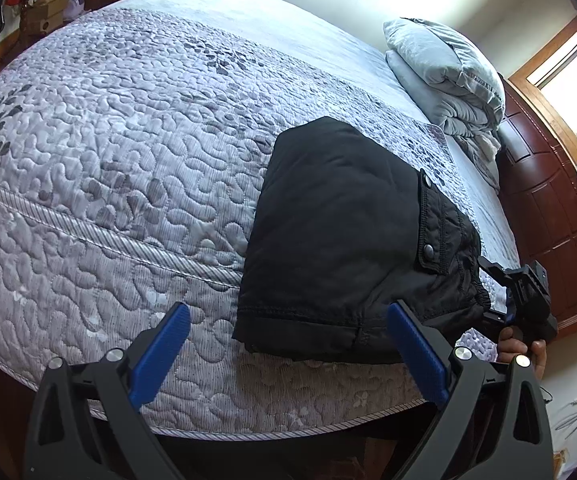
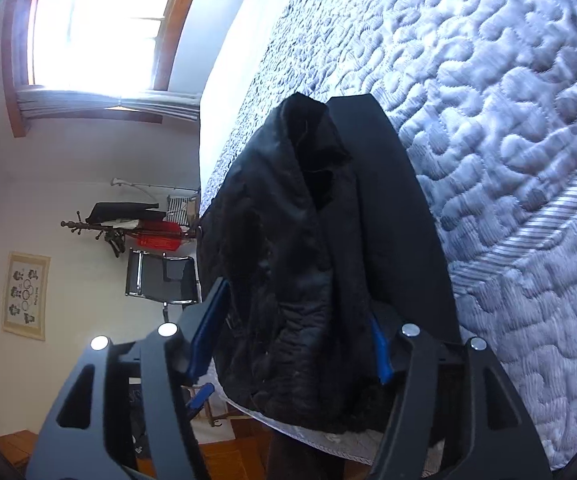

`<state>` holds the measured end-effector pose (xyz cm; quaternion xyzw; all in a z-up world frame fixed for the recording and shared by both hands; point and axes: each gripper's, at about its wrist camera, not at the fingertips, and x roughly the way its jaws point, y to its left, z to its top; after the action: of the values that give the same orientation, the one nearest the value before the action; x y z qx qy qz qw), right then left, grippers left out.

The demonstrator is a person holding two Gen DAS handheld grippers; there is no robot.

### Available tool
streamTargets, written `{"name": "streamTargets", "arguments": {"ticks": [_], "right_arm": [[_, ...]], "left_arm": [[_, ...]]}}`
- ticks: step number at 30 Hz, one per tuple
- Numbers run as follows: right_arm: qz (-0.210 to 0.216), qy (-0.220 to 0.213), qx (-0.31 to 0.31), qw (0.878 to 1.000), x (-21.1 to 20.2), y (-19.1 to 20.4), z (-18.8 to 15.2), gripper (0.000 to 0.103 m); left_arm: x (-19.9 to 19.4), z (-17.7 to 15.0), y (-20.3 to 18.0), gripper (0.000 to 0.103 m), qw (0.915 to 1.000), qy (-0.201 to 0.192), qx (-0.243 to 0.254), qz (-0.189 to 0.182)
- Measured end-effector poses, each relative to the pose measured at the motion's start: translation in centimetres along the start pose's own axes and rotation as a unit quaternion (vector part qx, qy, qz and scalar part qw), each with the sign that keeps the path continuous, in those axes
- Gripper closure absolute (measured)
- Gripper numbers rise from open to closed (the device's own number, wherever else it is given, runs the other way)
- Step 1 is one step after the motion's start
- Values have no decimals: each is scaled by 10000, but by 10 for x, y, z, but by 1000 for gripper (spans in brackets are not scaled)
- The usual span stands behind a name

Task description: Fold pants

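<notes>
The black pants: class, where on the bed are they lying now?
In the left wrist view, the folded black pants lie at the near edge of the quilted bed, right of centre, below the folded duvet.

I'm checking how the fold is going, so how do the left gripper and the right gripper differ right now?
The left gripper stands wide open with nothing between its fingers, hovering near the front edge of the black pants; the right gripper has the bunched end of the pants between its fingers, which look loose rather than pinching. The left gripper sits at the pants' hem side, the right gripper at their waistband side. Both have blue-lined fingers and hang over the quilted bed.
</notes>
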<state>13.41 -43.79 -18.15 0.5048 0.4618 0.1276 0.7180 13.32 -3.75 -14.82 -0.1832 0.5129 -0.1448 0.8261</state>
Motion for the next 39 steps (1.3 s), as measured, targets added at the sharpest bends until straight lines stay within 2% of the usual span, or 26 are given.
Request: {"name": "streamTargets", "arguments": {"ticks": [4, 10, 11, 13, 16, 19, 24, 32, 39], "right_arm": [[33, -49, 70, 10000, -18, -8, -12, 36], [172, 72, 192, 9996, -31, -27, -37, 38], [136, 33, 162, 9998, -32, -28, -40, 40], [-32, -17, 72, 10000, -33, -28, -43, 59], [-115, -18, -5, 9999, -31, -24, -44, 70], [-133, -89, -319, 9994, -33, -4, -43, 73], [-170, -132, -700, 9973, -36, 20, -39, 73], [-277, -95, -277, 9992, -39, -19, -48, 73], [-89, -53, -199, 9997, -51, -23, -51, 59]], "left_arm": [[-1, -2, 0, 4, 10000, -4, -22, -18], [-1, -7, 1, 4, 9999, 43, -75, -65], [-1, -8, 0, 4, 9999, 50, -72, -65], [-2, -9, -3, 4, 9999, 57, -52, -72], [-3, -10, -7, 4, 10000, 55, 10, -72], [-4, -10, -9, 4, 10000, 39, 38, -56], [-5, -9, -11, 4, 10000, 43, 11, -41], [-2, -8, -13, 4, 9999, 78, 86, -17], [-1, -11, -15, 4, 9999, 108, 93, -34]]}}
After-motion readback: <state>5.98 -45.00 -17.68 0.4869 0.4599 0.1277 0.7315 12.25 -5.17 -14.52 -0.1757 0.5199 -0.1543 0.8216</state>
